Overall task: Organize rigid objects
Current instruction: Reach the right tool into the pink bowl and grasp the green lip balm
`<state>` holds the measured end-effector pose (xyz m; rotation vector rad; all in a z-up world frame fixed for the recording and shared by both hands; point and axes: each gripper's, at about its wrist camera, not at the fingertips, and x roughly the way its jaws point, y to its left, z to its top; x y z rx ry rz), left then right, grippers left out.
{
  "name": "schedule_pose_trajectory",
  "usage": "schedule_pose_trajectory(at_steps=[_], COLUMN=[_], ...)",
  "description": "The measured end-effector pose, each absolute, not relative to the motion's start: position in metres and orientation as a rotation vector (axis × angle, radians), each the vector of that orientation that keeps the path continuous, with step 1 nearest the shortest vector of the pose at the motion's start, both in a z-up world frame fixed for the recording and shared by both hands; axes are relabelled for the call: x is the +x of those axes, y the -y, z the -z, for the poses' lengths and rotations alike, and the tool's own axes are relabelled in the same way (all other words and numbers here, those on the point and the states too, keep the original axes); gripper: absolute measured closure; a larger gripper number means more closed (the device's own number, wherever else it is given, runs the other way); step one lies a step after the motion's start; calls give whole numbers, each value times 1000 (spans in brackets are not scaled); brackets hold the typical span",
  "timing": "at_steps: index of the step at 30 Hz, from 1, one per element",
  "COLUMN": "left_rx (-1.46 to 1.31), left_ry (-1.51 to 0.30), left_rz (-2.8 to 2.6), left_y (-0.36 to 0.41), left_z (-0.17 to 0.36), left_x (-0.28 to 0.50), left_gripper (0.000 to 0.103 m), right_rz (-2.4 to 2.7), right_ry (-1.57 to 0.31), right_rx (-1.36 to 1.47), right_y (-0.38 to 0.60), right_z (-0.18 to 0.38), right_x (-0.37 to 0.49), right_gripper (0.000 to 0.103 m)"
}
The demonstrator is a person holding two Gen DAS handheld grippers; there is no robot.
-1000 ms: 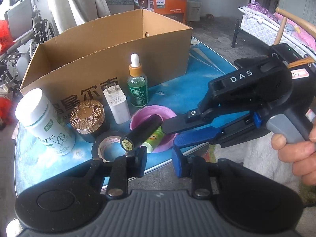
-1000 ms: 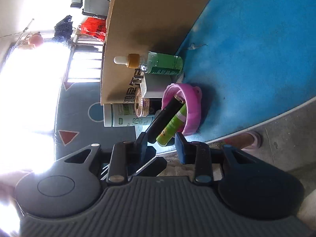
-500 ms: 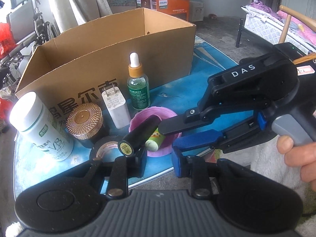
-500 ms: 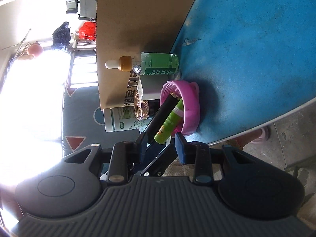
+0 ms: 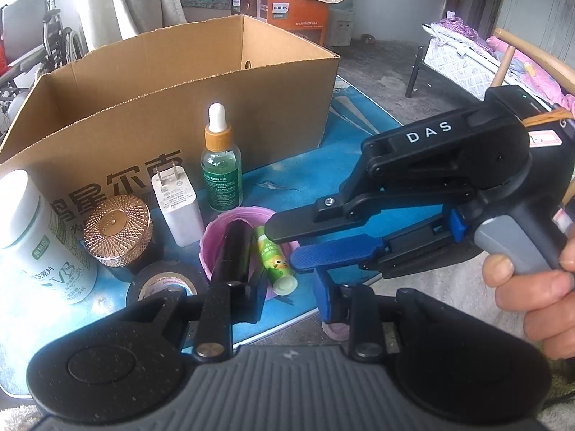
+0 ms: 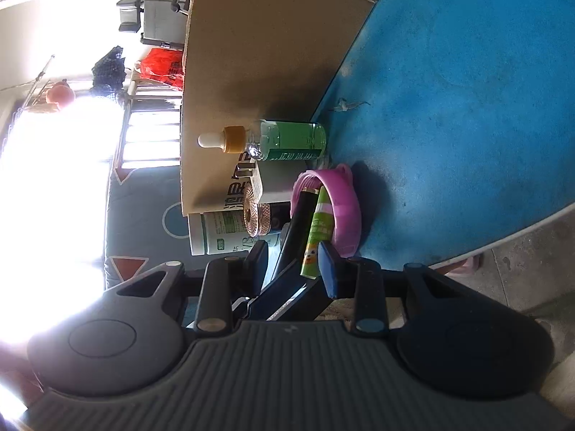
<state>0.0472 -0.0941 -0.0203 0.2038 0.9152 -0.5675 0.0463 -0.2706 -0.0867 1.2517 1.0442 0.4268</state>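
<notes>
Change: the right gripper (image 5: 284, 242) has edged in on the pink bowl (image 5: 207, 251) at lower centre of the left wrist view. Its 2 fingertips now sit just beside the green tube (image 5: 275, 262). In the right wrist view the tube now reaches down between the fingertips, which it did not a second ago.

The black cylinder (image 5: 233, 248) leans in the same bowl, left of the tube. Its near end, visible earlier, is now hidden behind a finger of the left gripper (image 5: 287, 294).

Jaw widths are unchanged. The left gripper's jaws are drawn nearly together, clamped on nothing. The right gripper's jaws stand narrowly apart around the tube, and I cannot tell whether the pads press on it.

Likely the tube is the next pick, bound for the cardboard box (image 5: 280, 107) at upper centre. Both items are still in the bowl on the blue table (image 5: 305, 179).
</notes>
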Motion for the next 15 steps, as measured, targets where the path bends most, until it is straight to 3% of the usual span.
schedule_pose_trajectory(at_steps=[3,15], left_rx=[200,113], left_ry=[-919,-932], left_rz=[550,576], left_y=[96,76], left_z=[21,19], left_x=[52,56], left_gripper=[83,83], right_rz=[-419,-401], right_ry=[-1049,-1142], right_rx=[1228,1116], right_y=[270,259], right_z=[85,81], right_x=[50,71], right_gripper=[73,74])
